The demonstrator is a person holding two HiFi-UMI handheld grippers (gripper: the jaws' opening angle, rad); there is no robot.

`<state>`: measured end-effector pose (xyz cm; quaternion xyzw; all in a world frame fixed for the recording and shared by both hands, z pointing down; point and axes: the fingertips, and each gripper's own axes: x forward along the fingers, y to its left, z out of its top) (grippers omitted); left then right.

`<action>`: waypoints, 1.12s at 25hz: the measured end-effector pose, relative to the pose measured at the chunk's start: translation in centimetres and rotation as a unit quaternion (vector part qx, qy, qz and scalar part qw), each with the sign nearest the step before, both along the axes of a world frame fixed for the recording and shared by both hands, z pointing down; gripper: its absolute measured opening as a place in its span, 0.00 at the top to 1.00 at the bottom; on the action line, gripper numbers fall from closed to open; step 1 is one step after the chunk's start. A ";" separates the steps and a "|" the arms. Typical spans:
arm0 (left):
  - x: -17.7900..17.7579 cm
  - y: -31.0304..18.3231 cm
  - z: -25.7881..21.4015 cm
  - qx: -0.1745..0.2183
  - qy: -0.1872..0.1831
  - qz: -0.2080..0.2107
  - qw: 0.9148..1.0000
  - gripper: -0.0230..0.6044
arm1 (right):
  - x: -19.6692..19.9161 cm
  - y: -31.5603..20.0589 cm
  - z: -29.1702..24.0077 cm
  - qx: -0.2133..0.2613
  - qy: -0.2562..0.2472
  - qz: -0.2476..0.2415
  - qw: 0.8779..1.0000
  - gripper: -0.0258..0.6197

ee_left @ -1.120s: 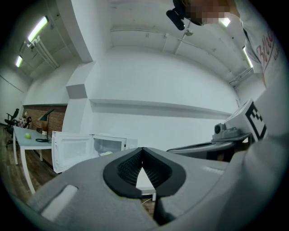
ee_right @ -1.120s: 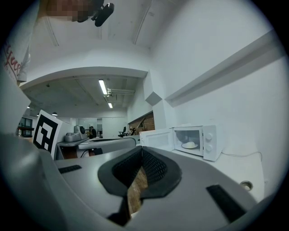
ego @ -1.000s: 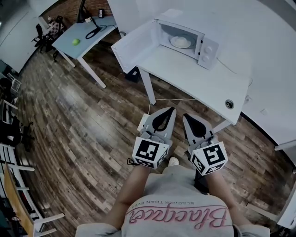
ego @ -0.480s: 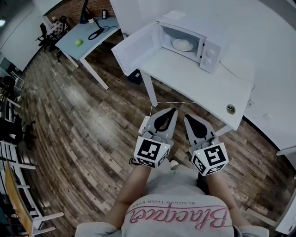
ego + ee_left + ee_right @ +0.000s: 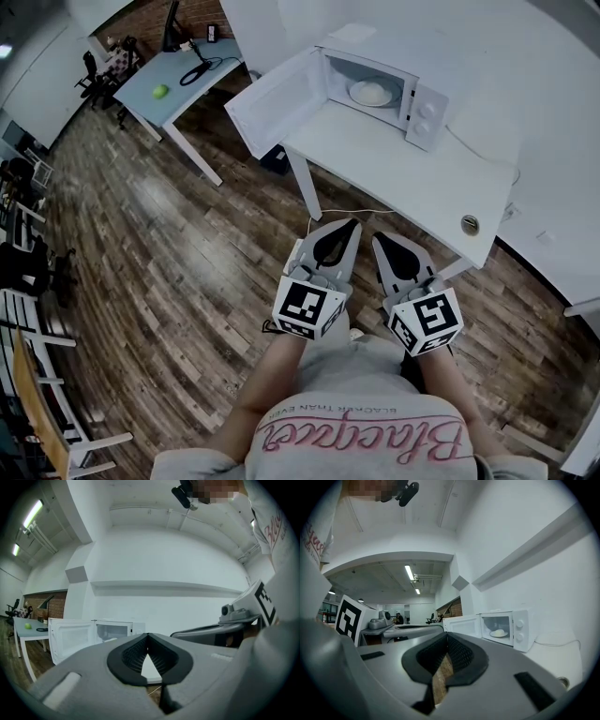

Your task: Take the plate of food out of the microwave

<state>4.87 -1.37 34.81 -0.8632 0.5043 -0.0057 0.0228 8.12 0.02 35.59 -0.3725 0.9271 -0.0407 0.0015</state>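
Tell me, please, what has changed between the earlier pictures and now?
The person has edged slightly toward the white table, so it and the microwave sit a little lower in the head view. Nothing was taken hold of or let go. The left gripper and right gripper remain side by side, shut and empty; the microwave door stays open, the plate of food inside.

The left gripper [image 5: 350,225] and right gripper [image 5: 377,238] are held level, side by side, just ahead of the body. Both pairs of fingers are seen closed tip to tip, forearms extended forward.
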 end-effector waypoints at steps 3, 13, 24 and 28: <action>0.0 -0.8 -0.1 0.003 0.000 0.002 1.000 0.95 | 0.1 -0.6 -0.1 0.001 0.001 0.004 1.000 0.94; -0.5 -4.4 -0.7 0.012 -0.001 0.012 1.000 0.96 | -0.2 -3.8 -0.1 -0.001 -0.006 0.018 1.000 0.94; -2.0 -8.3 -0.3 0.002 0.008 0.014 1.000 0.95 | -1.0 -7.6 0.2 -0.016 -0.014 0.030 0.999 0.94; -2.4 -9.7 -0.1 0.001 0.011 0.018 1.000 0.95 | -1.3 -8.9 0.4 -0.018 -0.012 0.037 0.999 0.94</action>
